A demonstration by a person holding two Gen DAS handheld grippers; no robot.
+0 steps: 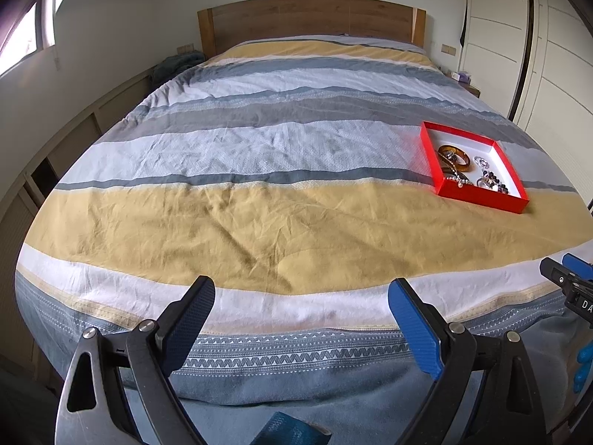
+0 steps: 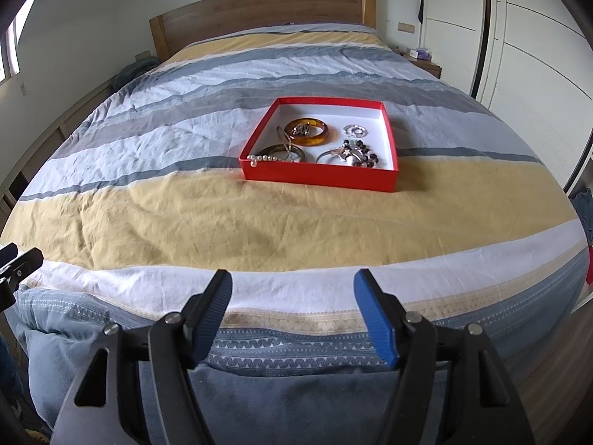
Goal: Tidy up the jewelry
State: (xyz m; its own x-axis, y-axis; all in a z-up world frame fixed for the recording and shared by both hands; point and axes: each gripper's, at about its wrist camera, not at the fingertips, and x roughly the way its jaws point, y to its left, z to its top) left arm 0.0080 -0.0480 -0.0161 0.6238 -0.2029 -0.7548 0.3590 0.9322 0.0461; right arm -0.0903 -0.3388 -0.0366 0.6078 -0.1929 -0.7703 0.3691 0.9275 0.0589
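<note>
Jaws of both grippers stand apart with nothing between them, above the foot of the bed.

Left gripper (image 1: pixel 301 306) and right gripper (image 2: pixel 292 296) hang over the near edge of the striped duvet (image 2: pixel 185 218), each with one dark pad and one blue pad spread wide. In the right wrist view the red box (image 2: pixel 318 177) lies at twelve o'clock, well beyond the fingertips, on the line where the yellow band meets the grey and white stripes; in the left wrist view it sits at about two o'clock. Inside its white bottom lie an amber bangle (image 2: pixel 307 132), a pearl strand (image 2: pixel 265 158) at the near left corner, a dark bead bracelet (image 2: pixel 365 155) and a small silver piece (image 2: pixel 354 130). A wooden headboard (image 2: pixel 259 11) stands at the far end.
</note>
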